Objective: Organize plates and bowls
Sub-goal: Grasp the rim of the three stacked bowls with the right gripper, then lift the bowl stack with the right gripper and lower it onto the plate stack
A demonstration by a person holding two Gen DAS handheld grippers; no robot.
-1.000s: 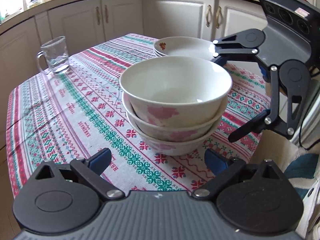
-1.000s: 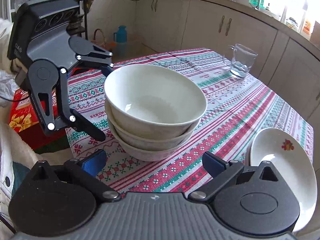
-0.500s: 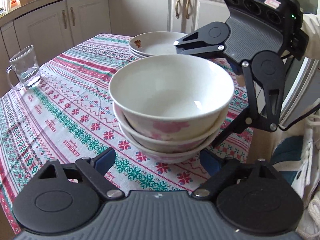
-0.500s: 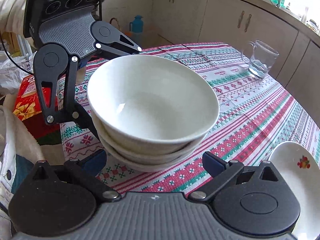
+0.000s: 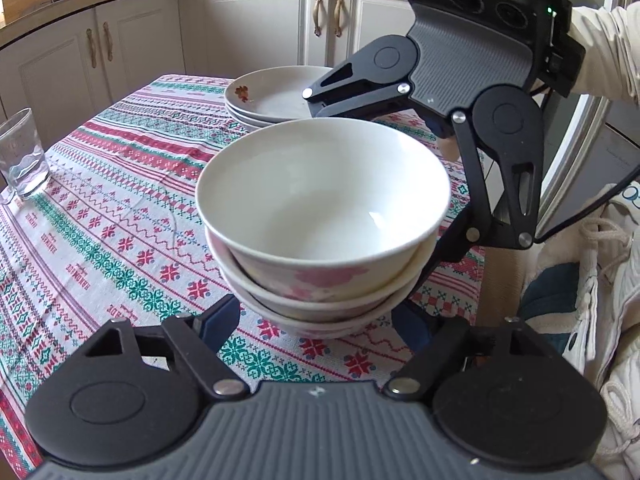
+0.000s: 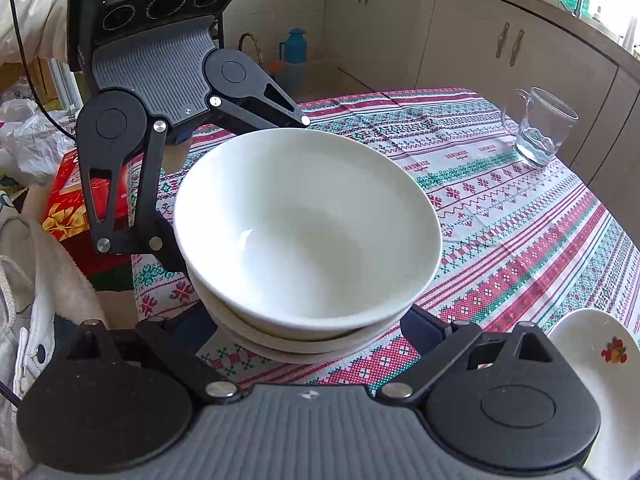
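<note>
- Looking along our left gripper [image 5: 318, 322], we see the stack of three bowls [image 5: 320, 216] on the patterned tablecloth [image 5: 100, 240], near the table corner.
- Our left jaws are closing around the lowest part of the stack; the blue pads [image 5: 218, 320] sit just beside the bottom bowl on both sides, but we cannot tell if they already touch it.
- Our right gripper [image 6: 308, 330] comes to the same stack from the other side. Its jaws are closing too, with the bowls between them, and the pads are partly hidden by the bowls, so we cannot tell about contact.
- Each gripper shows in the other's view, its fingers reaching around the stack.
- We see the stack of plates [image 5: 276, 100] with a small fruit picture beyond the bowls, apart from them.
- We see a glass mug [image 6: 540, 128] with a little water at the far side of the table, well apart from the bowls.
- White cabinets [image 5: 248, 28] stand behind the table.
</note>
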